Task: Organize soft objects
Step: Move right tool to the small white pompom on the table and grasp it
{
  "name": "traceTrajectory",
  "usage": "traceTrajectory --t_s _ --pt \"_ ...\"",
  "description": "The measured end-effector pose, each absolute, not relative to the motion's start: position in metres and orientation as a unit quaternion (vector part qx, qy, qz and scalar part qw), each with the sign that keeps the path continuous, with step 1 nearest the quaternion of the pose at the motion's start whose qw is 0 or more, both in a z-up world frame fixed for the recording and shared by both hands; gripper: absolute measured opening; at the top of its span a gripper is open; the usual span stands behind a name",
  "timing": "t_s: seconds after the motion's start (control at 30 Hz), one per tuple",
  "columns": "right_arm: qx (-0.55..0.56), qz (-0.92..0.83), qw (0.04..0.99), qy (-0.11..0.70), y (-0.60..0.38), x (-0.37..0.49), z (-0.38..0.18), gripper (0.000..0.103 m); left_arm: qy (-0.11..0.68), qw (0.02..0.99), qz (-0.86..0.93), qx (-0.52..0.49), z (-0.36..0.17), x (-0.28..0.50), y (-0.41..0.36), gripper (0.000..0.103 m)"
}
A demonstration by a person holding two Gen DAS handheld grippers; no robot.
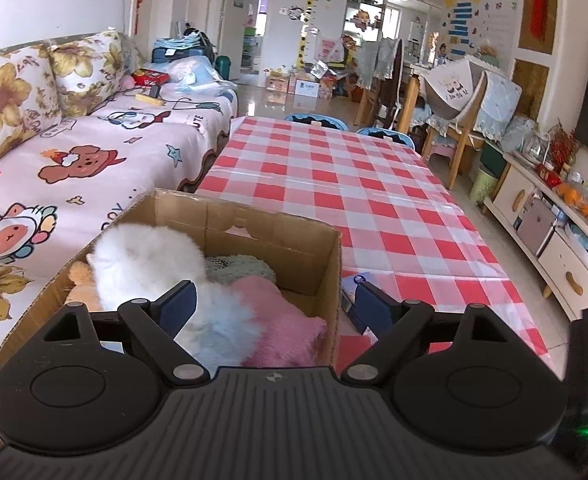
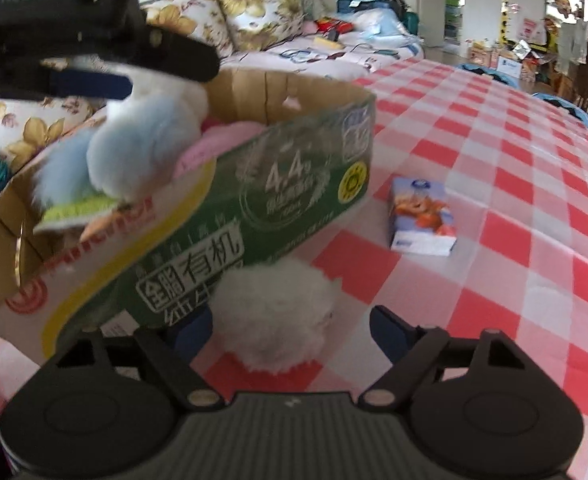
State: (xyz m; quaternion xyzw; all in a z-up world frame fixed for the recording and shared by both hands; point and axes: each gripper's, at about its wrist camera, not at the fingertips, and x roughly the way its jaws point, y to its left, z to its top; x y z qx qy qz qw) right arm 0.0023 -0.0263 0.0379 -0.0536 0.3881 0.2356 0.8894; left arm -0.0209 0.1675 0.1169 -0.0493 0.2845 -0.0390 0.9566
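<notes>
A cardboard box (image 1: 326,256) stands on the checkered table, also in the right wrist view (image 2: 253,184). It holds a pink plush (image 1: 281,328), a grey-green item (image 1: 241,266), a tan toy (image 1: 79,280) and a white and pale-blue fluffy toy (image 1: 145,264). My left gripper (image 1: 275,304) is open above the box; the fluffy toy (image 2: 141,148) lies at the box rim under it, not held. My right gripper (image 2: 289,332) is open around a white fluffy ball (image 2: 273,312) on the table beside the box.
A small tissue pack (image 2: 422,216) lies on the table right of the box. The red-white tablecloth (image 1: 354,184) stretches ahead. A sofa with a cartoon cover (image 1: 93,160) is on the left; chairs (image 1: 458,120) and a TV cabinet (image 1: 554,232) on the right.
</notes>
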Motion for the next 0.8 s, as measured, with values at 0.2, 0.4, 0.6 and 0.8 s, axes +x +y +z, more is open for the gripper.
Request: traceTrajectory --t_s 0.2,0.4,0.6,0.8 --pt "-0.062 0.252 0.883 0.390 -0.022 0.009 0.025 0.081 0.285 0.957 -0.044 -0.037 0.115 -0.021 0.169 0.103" --pt "-0.060 0.252 0.888 0.381 -0.020 0.012 0.020 0.062 0.286 0.957 -0.045 -0.032 0.114 -0.020 0.165 0.103" --pt "-0.048 0.251 0.891 0.375 -0.024 0.013 0.019 0.051 0.285 0.957 -0.045 -0.030 0.113 -0.022 0.161 0.103" --pt "-0.044 0.232 0.898 0.371 -0.037 0.009 0.020 0.049 0.283 0.958 -0.048 -0.025 0.113 -0.023 0.156 0.103"
